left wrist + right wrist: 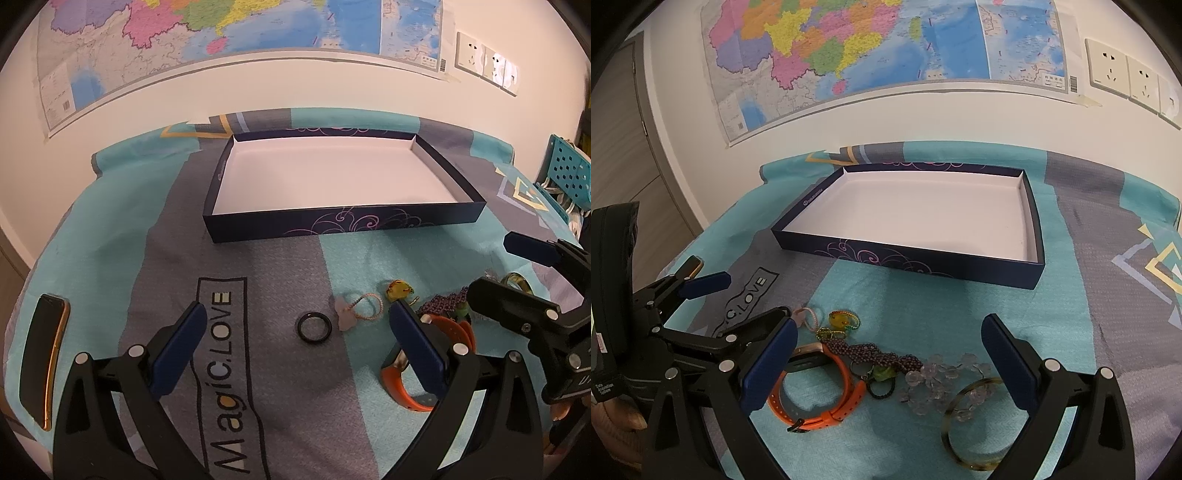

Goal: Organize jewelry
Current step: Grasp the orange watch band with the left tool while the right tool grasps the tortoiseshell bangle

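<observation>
1. The dark blue box [1032,240], open and white inside, lies on a tabletop under a teal and grey cloth [960,306]; nothing lies in it.
2. The jewelry sits on the cloth in front of the box's near wall: a black ring [314,324], an orange-strapped watch [827,391], a purple beaded bracelet [875,356], clear beads [942,384] and an amber bangle [971,424].
3. The left tongs [295,332] hang spread apart over the black ring, gripping nothing.
4. The right tongs [890,358] are spread wide above the watch, bracelet and bangle, gripping nothing.
5. A phone [44,354] lies on the cloth well off from the box's left near corner.
</observation>
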Demonstrator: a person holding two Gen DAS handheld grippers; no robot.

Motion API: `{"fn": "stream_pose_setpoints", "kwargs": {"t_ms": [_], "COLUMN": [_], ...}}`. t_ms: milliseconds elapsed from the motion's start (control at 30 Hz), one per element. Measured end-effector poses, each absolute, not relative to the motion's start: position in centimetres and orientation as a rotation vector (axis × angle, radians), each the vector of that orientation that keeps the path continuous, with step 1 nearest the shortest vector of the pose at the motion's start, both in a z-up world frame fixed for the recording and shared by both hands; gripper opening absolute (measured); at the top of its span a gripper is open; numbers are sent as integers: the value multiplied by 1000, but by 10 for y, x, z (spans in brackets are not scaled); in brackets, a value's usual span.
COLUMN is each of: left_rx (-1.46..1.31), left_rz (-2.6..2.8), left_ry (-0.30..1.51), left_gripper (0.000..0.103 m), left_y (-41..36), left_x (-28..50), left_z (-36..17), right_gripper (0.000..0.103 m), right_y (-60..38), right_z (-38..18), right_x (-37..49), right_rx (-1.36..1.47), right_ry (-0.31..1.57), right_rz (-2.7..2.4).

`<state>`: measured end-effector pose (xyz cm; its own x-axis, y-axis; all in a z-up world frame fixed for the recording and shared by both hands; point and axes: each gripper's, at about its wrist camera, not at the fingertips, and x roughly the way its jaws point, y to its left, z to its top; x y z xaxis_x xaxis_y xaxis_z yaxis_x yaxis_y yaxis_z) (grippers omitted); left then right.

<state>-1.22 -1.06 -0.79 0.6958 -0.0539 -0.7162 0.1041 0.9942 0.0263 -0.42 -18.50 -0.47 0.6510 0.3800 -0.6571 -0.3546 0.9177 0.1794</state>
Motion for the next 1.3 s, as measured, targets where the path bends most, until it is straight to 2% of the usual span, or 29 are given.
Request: {"fn": "stream_pose_setpoints", "kwargs": {"t_ms": [367, 567, 800, 867, 933, 1000, 1133, 1233, 1300], "left_rx": [69, 102, 124, 122, 122, 126, 126, 112, 94], "left_rz": [-154, -239, -353, -377, -403, -413, -448, -459, -469], "left_ry": [802, 801, 828, 829, 836, 849, 898, 917, 920], "left_gripper": [97, 96, 74, 68, 59, 50, 35, 27, 22], "left_y": [-11, -14, -24, -27, -31, -35, -41, -39, -36], "left_x": [-16, -26, -36, -37, -34, -33, -28, -25, -23], "left_z": [-8, -10, -17, -17, -17, -19, -28, -33, -33], "right_gripper": [96, 88, 69, 69, 64, 54, 48, 38, 23], "right_y": [-213, -244, -262, -261, -261, -262, -261, -262, -264], "right_z": [-8, -18, -32, -34, -35, -37, -38, -39, -40], "right_x": [-8, -14, -21, -21, -20, -19, -18, -18, -18], "right_rx": [36, 45, 53, 50, 50, 51, 30, 7, -3], "right_ry": [780, 829, 880, 887, 886, 891, 896, 892, 890], "right_rz": [374, 339, 339, 341, 345, 350, 352, 342, 336]}}
